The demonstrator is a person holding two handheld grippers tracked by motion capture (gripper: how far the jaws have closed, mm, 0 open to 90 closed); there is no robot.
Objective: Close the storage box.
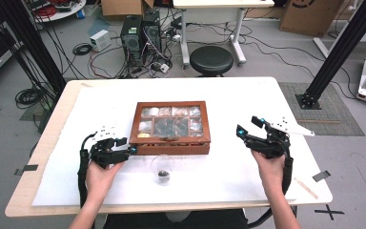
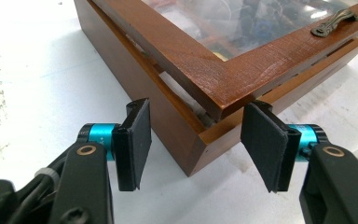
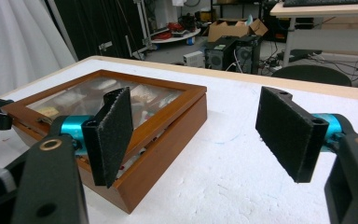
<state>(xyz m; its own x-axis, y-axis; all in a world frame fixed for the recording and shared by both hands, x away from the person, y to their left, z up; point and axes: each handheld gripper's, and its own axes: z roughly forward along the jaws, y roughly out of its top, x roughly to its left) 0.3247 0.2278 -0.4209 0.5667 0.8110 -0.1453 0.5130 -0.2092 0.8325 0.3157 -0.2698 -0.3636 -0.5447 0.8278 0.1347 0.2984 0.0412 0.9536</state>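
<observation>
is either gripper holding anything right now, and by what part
Nothing is held. The left gripper straddles the near corner of the wooden box without its pads pressing on it; the right gripper is open over the table.

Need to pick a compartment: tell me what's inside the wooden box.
Through the glass lid of the wooden box, a grid of compartments holds pale and dark packets. Reflections blur them, so what they are is unclear. The lid sits slightly ajar at the corner by the left gripper.

Both handheld grippers, the left gripper (image 1: 124,145) and the right gripper (image 1: 249,125), are black with turquoise collars, brass-coloured rivets and flat, black, foam-faced jaws. A black cable trails from each, and bare forearms show no sleeves.
</observation>
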